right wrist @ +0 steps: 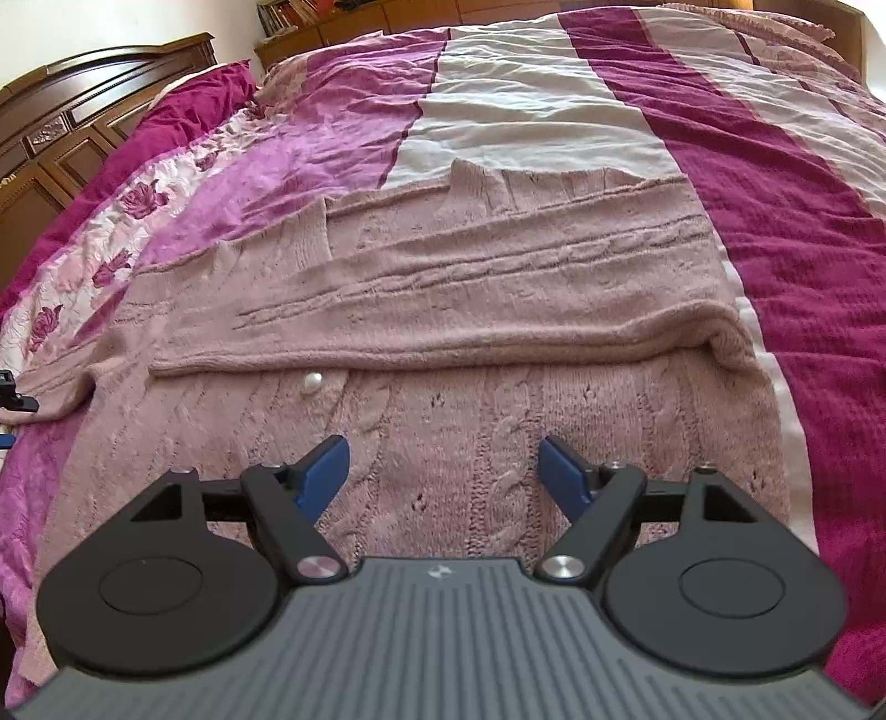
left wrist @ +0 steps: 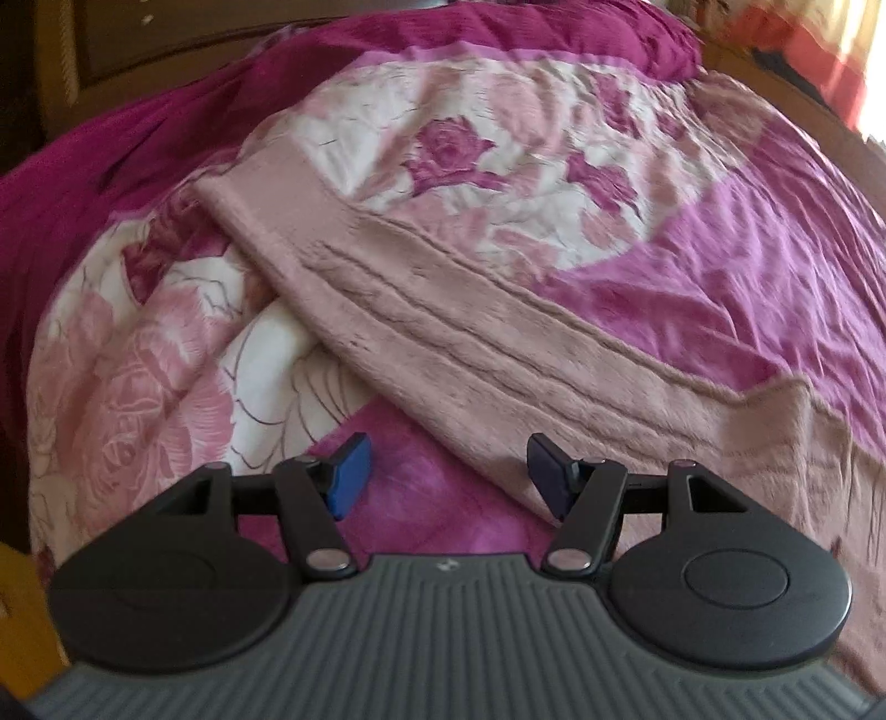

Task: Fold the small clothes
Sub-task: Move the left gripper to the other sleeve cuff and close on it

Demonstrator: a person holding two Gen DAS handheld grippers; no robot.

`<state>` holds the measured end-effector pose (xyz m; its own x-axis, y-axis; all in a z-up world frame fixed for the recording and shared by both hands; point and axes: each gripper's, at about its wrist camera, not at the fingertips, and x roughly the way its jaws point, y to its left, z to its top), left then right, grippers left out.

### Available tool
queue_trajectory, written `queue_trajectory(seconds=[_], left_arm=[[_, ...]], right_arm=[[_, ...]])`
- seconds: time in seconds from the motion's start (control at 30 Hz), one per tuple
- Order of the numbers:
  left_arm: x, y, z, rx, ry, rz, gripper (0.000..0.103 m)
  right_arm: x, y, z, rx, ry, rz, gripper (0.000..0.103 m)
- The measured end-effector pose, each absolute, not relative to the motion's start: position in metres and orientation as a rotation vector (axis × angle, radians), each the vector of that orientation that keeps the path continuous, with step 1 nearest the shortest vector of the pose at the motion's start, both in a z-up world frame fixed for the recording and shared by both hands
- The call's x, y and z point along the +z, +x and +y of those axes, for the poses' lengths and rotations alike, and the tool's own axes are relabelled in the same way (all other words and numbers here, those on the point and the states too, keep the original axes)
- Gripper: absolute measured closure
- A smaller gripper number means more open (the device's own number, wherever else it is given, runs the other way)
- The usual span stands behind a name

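Observation:
A dusty-pink cable-knit cardigan [right wrist: 443, 288] lies flat on the bed, one side folded over the body, with a pearl button [right wrist: 311, 382] showing below the fold. Its sleeve [left wrist: 443, 310] stretches diagonally across the left wrist view, cuff at the far left. My left gripper [left wrist: 446, 476] is open and empty, just above the sleeve's lower edge. My right gripper [right wrist: 443, 476] is open and empty, low over the cardigan's near part. The tip of the left gripper [right wrist: 14, 396] shows at the left edge of the right wrist view.
The bed is covered by a magenta, pink and white floral bedspread [left wrist: 692, 232] with striped bands [right wrist: 775, 183]. A dark wooden headboard [right wrist: 83, 111] stands at the far left. A wooden shelf with books [right wrist: 343, 16] is behind the bed.

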<state>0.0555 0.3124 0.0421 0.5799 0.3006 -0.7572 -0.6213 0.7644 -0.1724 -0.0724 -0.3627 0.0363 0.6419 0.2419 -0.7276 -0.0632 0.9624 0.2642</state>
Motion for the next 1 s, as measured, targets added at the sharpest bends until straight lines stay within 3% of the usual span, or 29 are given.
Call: queue_trajectory(seconds=[0.43, 1.0], left_arm=[[0.026, 0.076, 0.329, 0.590, -0.482, 0.755, 0.021], [0.018, 0.088, 0.333, 0.545, -0.420, 0.718, 0.015]], right_arm=[[0.028, -0.071, -0.357, 0.172, 0.216, 0.874, 0.012], [0.023, -0.072, -0.349, 0.179, 0.179, 0.872, 0.005]])
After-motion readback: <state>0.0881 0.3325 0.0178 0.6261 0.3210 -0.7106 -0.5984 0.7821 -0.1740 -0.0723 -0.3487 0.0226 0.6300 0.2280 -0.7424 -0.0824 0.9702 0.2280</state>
